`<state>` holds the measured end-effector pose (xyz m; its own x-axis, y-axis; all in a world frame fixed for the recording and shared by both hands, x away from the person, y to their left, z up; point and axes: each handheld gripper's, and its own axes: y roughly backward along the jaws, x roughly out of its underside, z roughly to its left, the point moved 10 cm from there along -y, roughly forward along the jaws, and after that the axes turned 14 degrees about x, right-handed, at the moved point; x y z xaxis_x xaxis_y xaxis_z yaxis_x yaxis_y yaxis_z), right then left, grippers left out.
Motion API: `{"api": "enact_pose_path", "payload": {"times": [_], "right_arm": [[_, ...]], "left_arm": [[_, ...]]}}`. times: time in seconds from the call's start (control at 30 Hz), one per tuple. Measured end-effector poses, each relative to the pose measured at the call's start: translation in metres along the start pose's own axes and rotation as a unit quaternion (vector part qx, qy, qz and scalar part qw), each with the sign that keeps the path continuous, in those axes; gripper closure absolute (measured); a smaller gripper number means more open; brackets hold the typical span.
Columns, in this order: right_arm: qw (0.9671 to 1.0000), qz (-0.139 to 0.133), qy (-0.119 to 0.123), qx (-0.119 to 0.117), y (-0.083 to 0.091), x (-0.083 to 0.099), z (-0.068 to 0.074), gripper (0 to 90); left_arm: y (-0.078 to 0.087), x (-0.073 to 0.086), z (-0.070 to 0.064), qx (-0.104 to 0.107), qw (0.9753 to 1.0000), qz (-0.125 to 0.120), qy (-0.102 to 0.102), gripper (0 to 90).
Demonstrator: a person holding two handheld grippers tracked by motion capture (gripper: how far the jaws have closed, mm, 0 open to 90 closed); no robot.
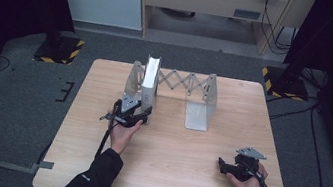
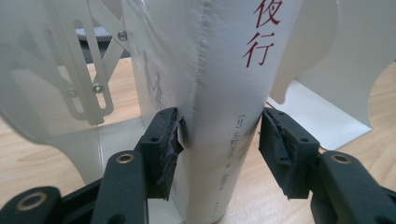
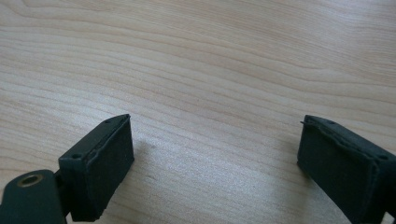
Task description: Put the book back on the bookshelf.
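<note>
Left gripper (image 2: 219, 149) pinching the white book (image 2: 219, 93) standing in the metal rack (image 1: 201, 101) (likely letting go or pulling next). Right gripper (image 3: 215, 163) wide open, empty, well apart from the rack, over the tabletop (image 3: 210, 60).

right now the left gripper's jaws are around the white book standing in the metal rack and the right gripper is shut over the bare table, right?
Not quite. The right gripper is open, its jaws wide apart over the bare table, as the right gripper view shows. The rest holds: the left gripper has its jaws around the white book standing in the metal rack.
</note>
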<state>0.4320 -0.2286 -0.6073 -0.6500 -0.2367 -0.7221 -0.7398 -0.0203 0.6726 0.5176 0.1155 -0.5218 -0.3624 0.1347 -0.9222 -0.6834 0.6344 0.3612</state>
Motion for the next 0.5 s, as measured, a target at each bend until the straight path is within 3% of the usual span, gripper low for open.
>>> {"api": "enact_pose_path", "payload": {"times": [0.3,0.4,0.5], "right_arm": [[1.0000,0.000,0.000,0.000,0.000,0.000,0.000,10.9],[1.0000,0.000,0.000,0.000,0.000,0.000,0.000,11.0],[1.0000,0.000,0.000,0.000,0.000,0.000,0.000,10.9]], "left_arm": [[-0.007,-0.002,0.003,0.004,1.0000,-0.003,-0.002,44.9],[-0.001,-0.004,0.001,0.011,0.9999,-0.010,-0.004,43.3],[0.012,-0.004,-0.004,0.034,0.9993,-0.013,0.002,35.7]]}}
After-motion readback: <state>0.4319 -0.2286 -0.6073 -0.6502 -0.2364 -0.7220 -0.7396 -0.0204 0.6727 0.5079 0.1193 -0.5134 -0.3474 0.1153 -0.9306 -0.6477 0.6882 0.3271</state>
